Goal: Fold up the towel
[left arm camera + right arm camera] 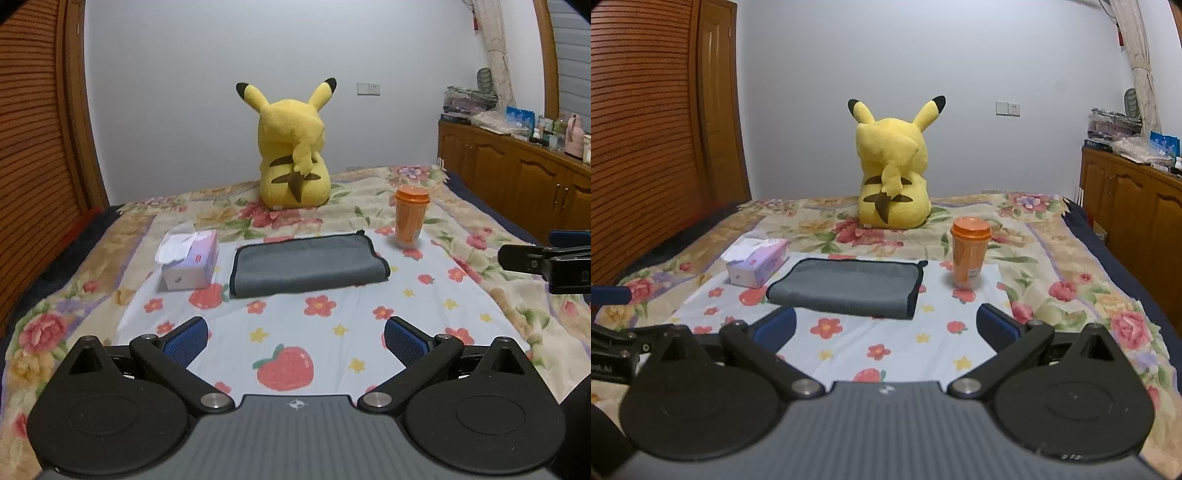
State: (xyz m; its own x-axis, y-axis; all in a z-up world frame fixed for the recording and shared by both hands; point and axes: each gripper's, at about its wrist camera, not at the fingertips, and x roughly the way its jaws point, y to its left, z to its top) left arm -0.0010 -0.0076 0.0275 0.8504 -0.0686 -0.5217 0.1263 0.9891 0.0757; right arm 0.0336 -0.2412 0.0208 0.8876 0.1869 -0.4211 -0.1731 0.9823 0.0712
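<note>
A grey towel (308,265) with a dark hem lies folded in a flat rectangle on the flowered bedsheet (332,332); it also shows in the right wrist view (849,286). My left gripper (295,338) is open and empty, held above the sheet well short of the towel. My right gripper (886,325) is open and empty, just in front of the towel's near edge. Part of the right gripper (543,258) shows at the right edge of the left wrist view, and the left one (613,332) at the left edge of the right wrist view.
A tissue box (190,264) sits left of the towel and an orange lidded cup (410,218) right of it. A yellow plush toy (293,147) sits behind. A wooden wardrobe (37,166) stands left, a cluttered cabinet (517,173) right.
</note>
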